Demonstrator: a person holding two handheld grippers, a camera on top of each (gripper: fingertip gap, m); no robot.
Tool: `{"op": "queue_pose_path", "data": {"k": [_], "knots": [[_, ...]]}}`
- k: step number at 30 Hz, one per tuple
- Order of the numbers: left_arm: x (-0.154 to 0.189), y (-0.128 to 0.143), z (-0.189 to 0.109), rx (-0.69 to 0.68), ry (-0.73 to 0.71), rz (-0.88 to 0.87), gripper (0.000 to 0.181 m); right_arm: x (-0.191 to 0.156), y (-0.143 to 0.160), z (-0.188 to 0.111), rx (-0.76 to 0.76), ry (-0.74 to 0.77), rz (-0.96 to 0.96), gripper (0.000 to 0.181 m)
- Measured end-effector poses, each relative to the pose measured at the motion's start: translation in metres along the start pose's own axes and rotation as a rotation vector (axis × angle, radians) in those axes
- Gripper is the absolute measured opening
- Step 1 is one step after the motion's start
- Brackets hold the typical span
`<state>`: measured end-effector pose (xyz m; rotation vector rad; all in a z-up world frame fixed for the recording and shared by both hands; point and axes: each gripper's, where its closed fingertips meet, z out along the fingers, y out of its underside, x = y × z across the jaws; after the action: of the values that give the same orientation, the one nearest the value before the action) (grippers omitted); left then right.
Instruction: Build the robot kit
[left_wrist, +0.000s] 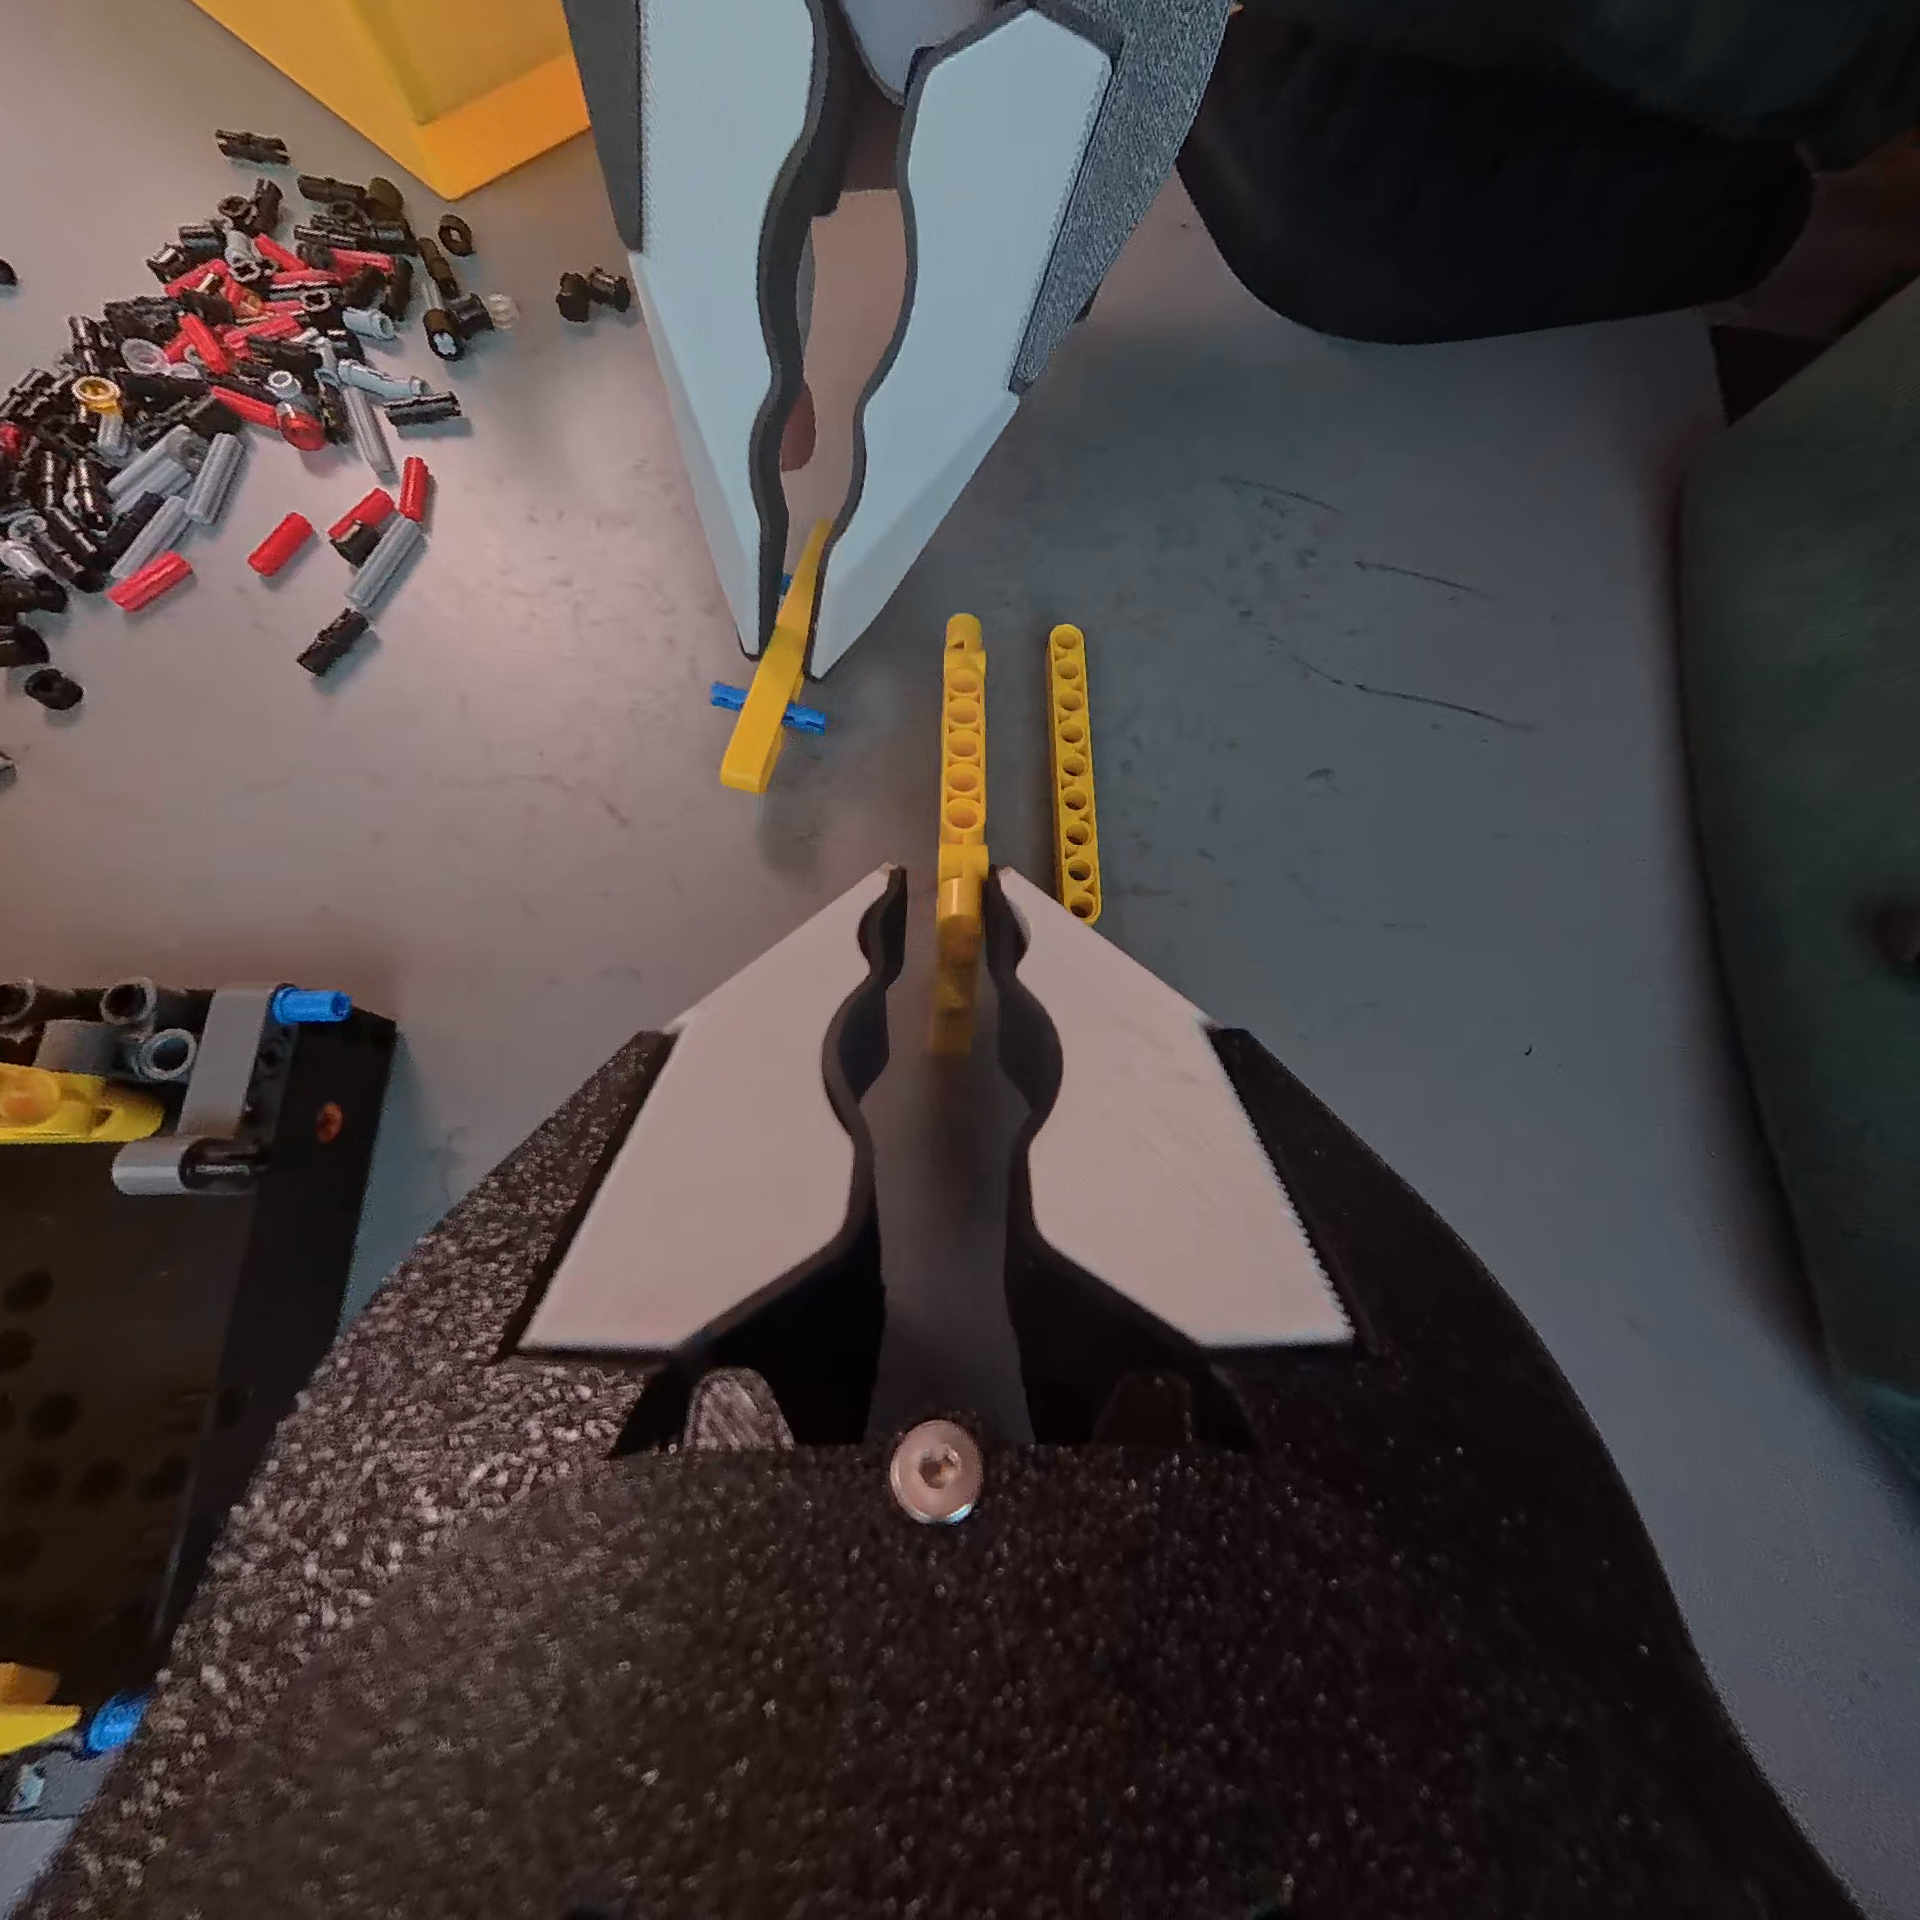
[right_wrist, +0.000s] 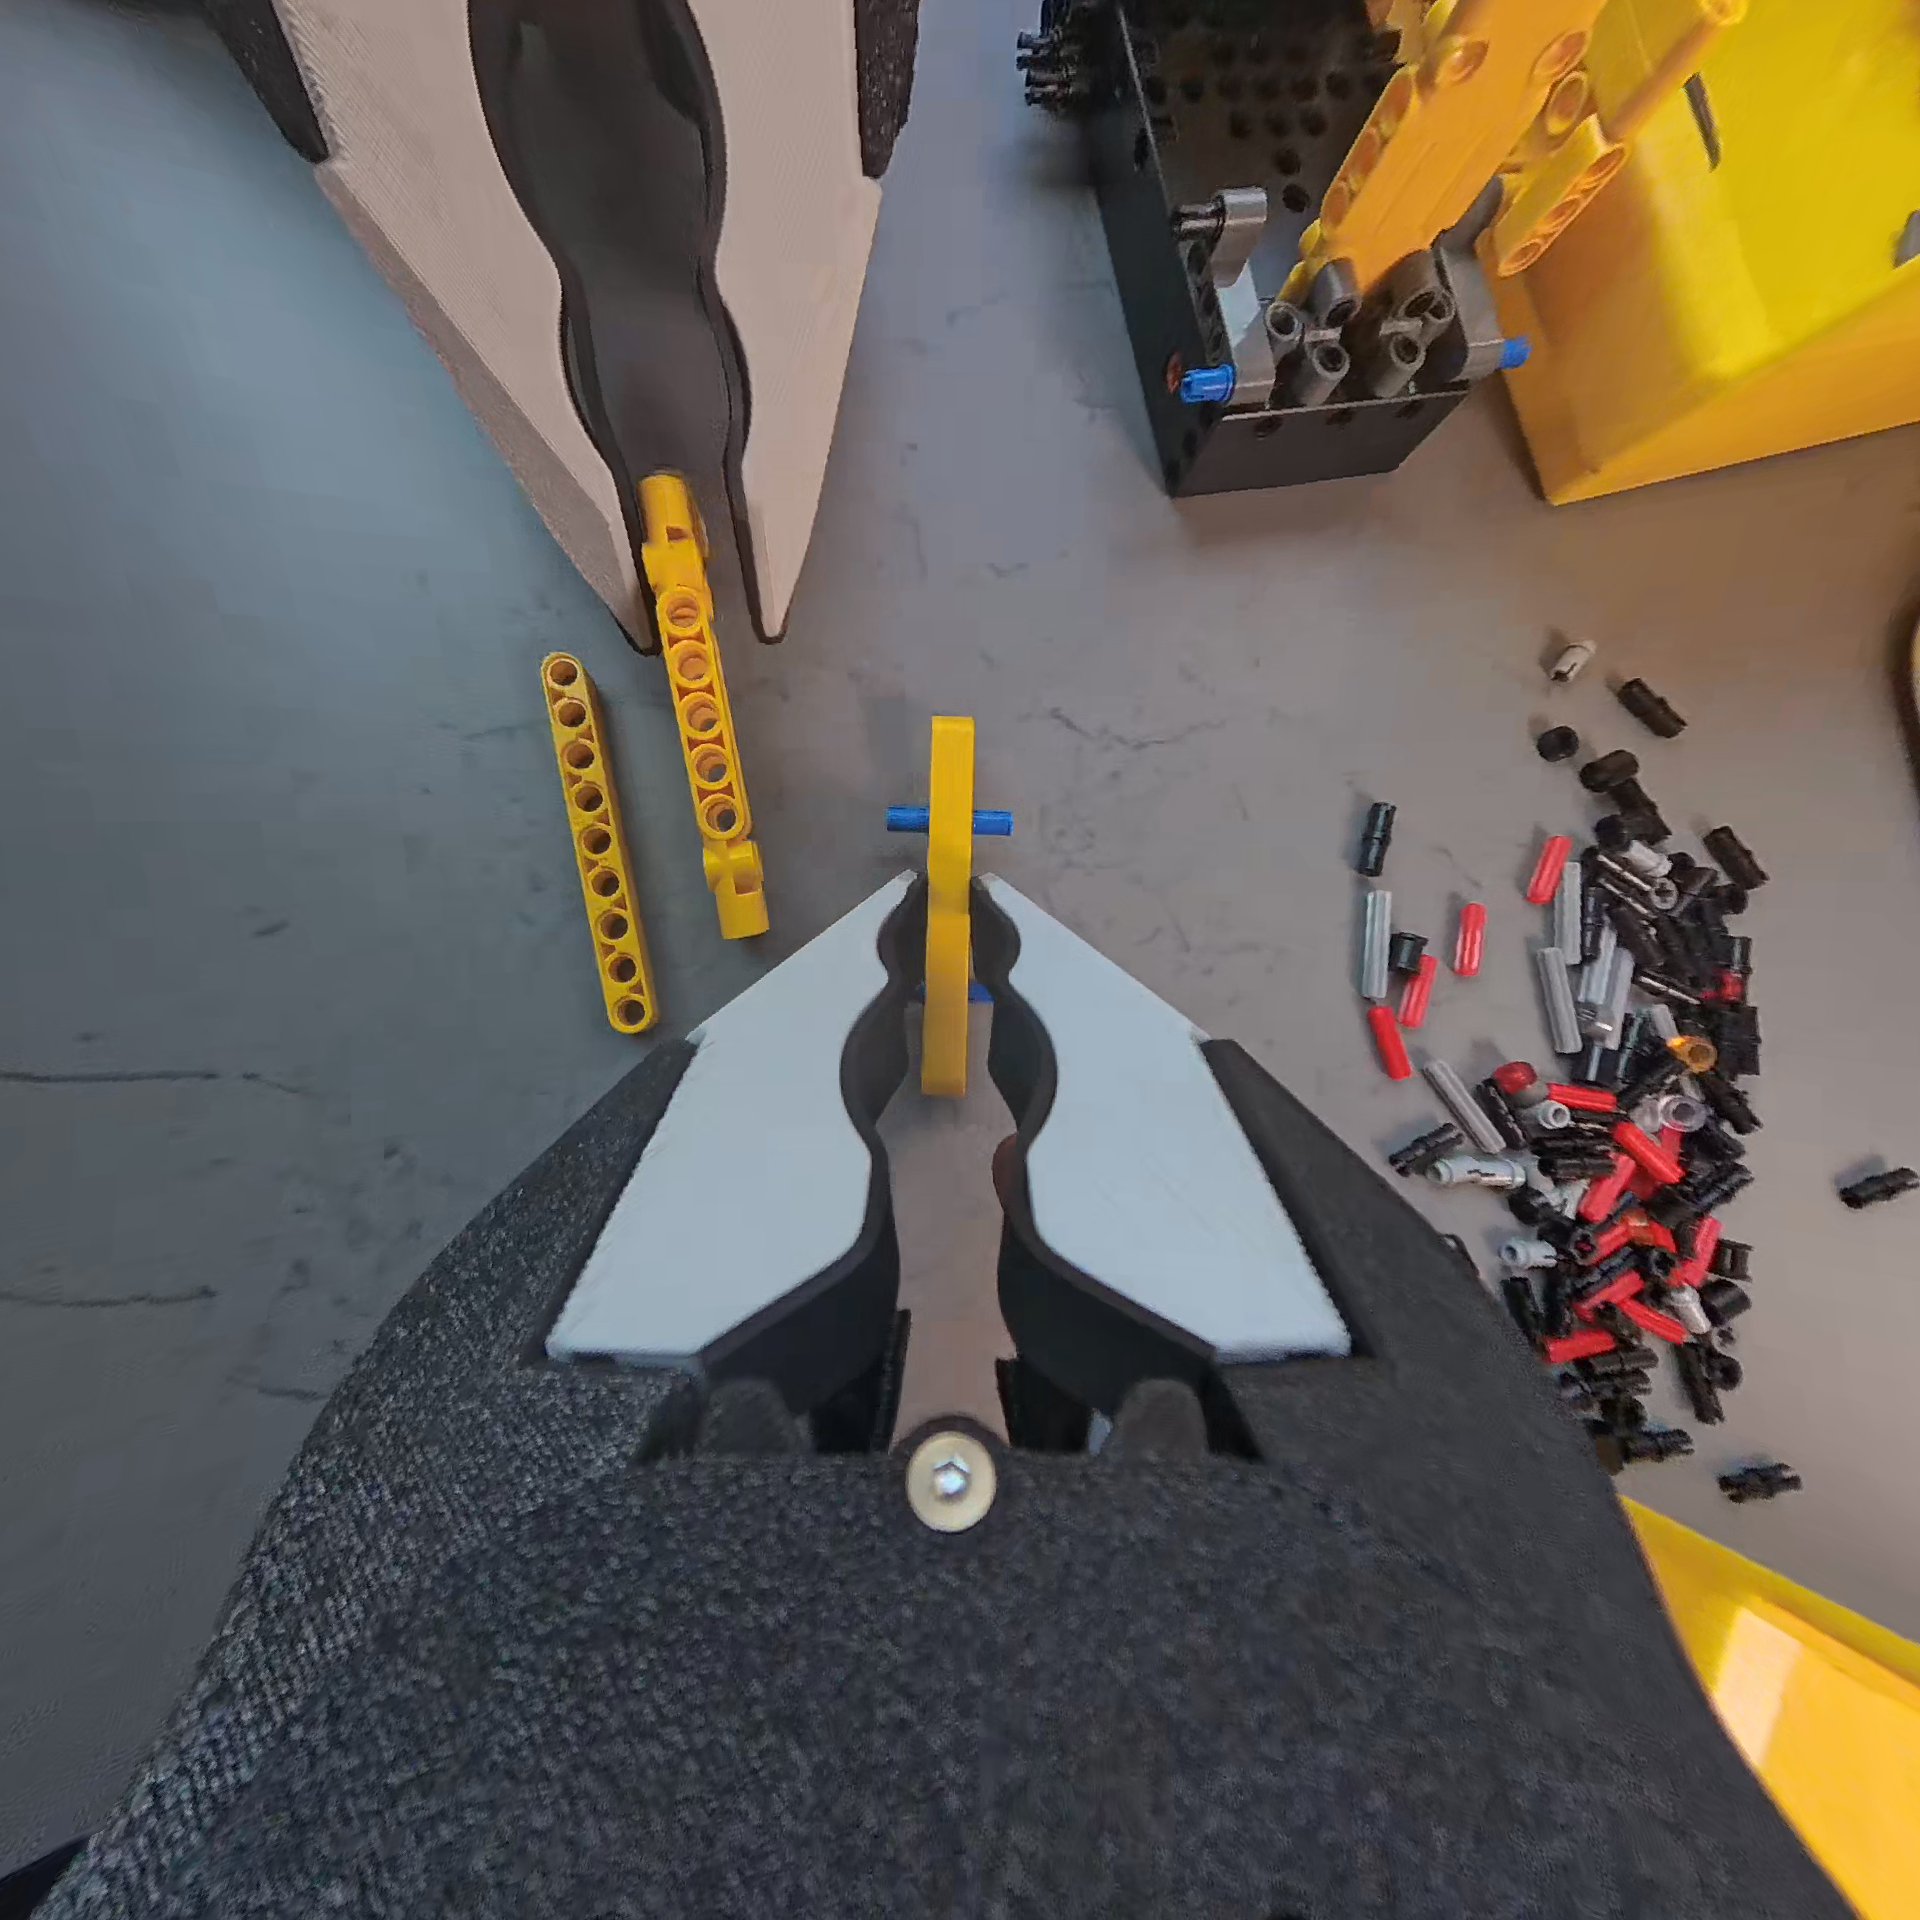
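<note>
A: Two grippers, facing each other over a grey table. In the left wrist view, going left to right: a pile of pins, black, red and grey, loose on the table; then the right gripper coming in from the top, its fingers closed on a flat yellow beam with a blue pin through it.

B: Which way does that beam run?

A: Its long axis follows the gripper's fingers, free end toward the left gripper, thin edge up; the blue pin crosses it at right angles. In the right wrist view it stands between the tips.

B: And the left gripper?

A: Narrowed around one end of a holed beam, yellow with a round connector on each end. Its right finger touches the part; whether the left one does, I cannot tell. That beam points away from the gripper, toward the other one.

B: To its right?

A: A thin beam, yellow, a row of holes, flat on the table, parallel and just beside, touched by nothing.
</note>
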<state>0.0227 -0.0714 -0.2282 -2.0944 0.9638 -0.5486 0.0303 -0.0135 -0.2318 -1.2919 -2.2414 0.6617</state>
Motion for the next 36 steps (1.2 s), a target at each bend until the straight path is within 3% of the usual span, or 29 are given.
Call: {"op": "queue_pose_path", "data": {"k": [15,19,24,29,32,36], "knots": [[0.001,-0.010,-0.017,0.065,0.016,0.024,0.029,-0.003,-0.033,-0.030,0.239,-0.024,0.081,0.007],[-0.006,-0.032,-0.039,0.195,-0.051,0.078,0.029,-0.015,-0.050,-0.041,0.352,-0.126,0.120,0.007],[0.005,-0.065,-0.064,0.374,-0.183,0.305,0.027,-0.038,-0.067,-0.054,0.473,-0.277,0.112,0.007],[0.028,-0.067,-0.056,0.373,-0.147,0.419,0.026,-0.057,-0.074,-0.061,0.531,-0.437,0.147,0.007],[0.037,-0.065,-0.050,0.351,-0.121,0.447,0.009,-0.066,-0.075,-0.062,0.545,-0.524,0.175,0.007],[0.036,-0.066,-0.050,0.345,-0.106,0.404,0.006,-0.063,-0.076,-0.062,0.558,-0.514,0.182,0.008]]}}
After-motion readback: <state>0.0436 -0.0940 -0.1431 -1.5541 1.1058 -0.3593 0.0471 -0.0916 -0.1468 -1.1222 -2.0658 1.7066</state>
